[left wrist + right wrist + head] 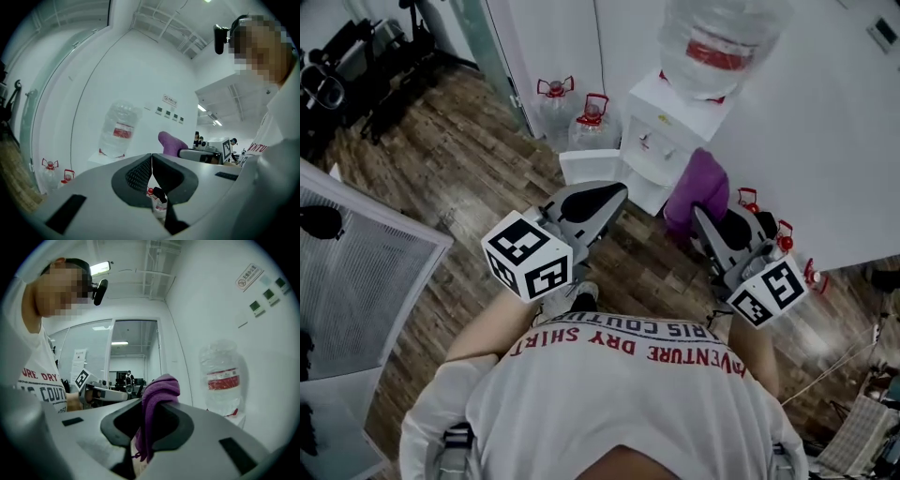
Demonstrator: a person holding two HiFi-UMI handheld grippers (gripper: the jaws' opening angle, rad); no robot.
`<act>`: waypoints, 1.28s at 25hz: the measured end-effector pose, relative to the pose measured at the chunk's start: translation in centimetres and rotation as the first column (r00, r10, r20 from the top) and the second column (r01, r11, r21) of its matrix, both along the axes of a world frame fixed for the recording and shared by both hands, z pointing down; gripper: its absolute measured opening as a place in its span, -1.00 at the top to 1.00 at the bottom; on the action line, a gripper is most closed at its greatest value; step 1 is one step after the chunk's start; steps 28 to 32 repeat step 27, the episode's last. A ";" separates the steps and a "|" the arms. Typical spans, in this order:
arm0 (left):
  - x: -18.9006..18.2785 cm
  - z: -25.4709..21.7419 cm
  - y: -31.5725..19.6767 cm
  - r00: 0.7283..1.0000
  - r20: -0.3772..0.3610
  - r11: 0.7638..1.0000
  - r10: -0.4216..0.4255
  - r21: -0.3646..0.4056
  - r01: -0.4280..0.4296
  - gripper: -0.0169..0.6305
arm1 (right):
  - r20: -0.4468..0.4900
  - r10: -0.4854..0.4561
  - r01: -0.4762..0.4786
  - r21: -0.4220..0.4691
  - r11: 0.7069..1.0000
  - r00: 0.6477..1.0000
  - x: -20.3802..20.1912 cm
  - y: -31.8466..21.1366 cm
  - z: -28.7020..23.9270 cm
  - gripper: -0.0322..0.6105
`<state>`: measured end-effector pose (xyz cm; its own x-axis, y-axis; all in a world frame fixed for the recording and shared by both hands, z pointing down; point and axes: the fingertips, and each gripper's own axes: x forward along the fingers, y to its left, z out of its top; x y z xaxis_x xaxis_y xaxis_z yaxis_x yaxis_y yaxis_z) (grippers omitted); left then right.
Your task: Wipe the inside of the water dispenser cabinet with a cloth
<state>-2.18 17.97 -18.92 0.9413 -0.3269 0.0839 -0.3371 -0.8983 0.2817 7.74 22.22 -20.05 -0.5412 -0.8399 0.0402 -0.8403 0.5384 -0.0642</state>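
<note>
A white water dispenser [661,155] stands against the wall with a large clear bottle [717,42] on top. Its lower cabinet door [591,167] hangs open towards me. My right gripper [701,217] is shut on a purple cloth [698,192], held just right of the dispenser; in the right gripper view the cloth [157,404] stands up between the jaws. To the left, my left gripper [614,197] is shut and empty, its tips near the open door. In the left gripper view the pads [140,173] meet, with the bottle [119,129] and cloth [172,143] beyond.
Two spare water jugs with red handles [574,117] stand on the wood floor left of the dispenser, and more jugs [769,230] sit to its right by the wall. A glass partition [502,56] runs behind. A mesh panel [356,272] lies at the left.
</note>
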 end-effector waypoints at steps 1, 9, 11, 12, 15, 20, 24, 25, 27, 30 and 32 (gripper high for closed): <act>0.3 -0.3 0.9 1.000 0.002 1.000 0.000 0.010 0.000 0.86 | 0.004 0.006 -0.006 0.006 1.000 1.000 0.4 1.0 -0.2 0.71; 0.9 -2.2 5.5 1.000 -0.013 0.997 0.021 0.073 -0.020 0.86 | -0.014 0.056 -0.055 0.072 0.996 0.998 1.6 6.2 -1.9 0.71; 1.0 -2.3 6.1 1.000 -0.010 0.996 0.029 0.083 -0.028 0.86 | -0.016 0.068 -0.067 0.079 0.995 0.998 1.8 6.9 -2.2 0.71; 1.0 -2.4 6.4 0.999 -0.008 0.996 0.031 0.086 -0.030 0.86 | -0.019 0.073 -0.071 0.081 0.994 0.997 1.8 7.2 -2.2 0.71; 1.1 -2.4 6.9 0.999 -0.010 0.995 0.038 0.089 -0.037 0.86 | -0.027 0.081 -0.079 0.085 0.993 0.996 1.8 8.0 -2.2 0.71; 1.5 -2.1 6.8 0.999 -0.013 0.996 0.048 0.080 -0.047 0.86 | -0.015 0.103 -0.102 0.080 0.992 0.995 2.3 8.1 -2.0 0.71; 1.7 -1.9 7.2 0.998 -0.005 0.995 0.060 0.077 -0.060 0.86 | -0.009 0.105 -0.104 0.072 0.992 0.994 2.3 8.5 -1.7 0.71; 1.7 -1.9 7.3 0.998 -0.003 0.995 0.062 0.075 -0.061 0.86 | -0.007 0.105 -0.104 0.072 0.992 0.994 2.3 8.6 -1.7 0.71; 1.8 -1.9 7.4 0.998 0.000 0.995 0.065 0.070 -0.065 0.86 | -0.005 0.107 -0.107 0.072 0.992 0.994 2.3 8.9 -1.9 0.71; 1.8 -1.9 7.4 0.998 0.000 0.995 0.065 0.070 -0.065 0.86 | -0.005 0.107 -0.107 0.072 0.992 0.994 2.3 8.9 -1.9 0.71; 1.8 -1.9 7.4 0.998 0.000 0.995 0.065 0.070 -0.065 0.86 | -0.005 0.107 -0.107 0.072 0.992 0.994 2.3 8.9 -1.9 0.71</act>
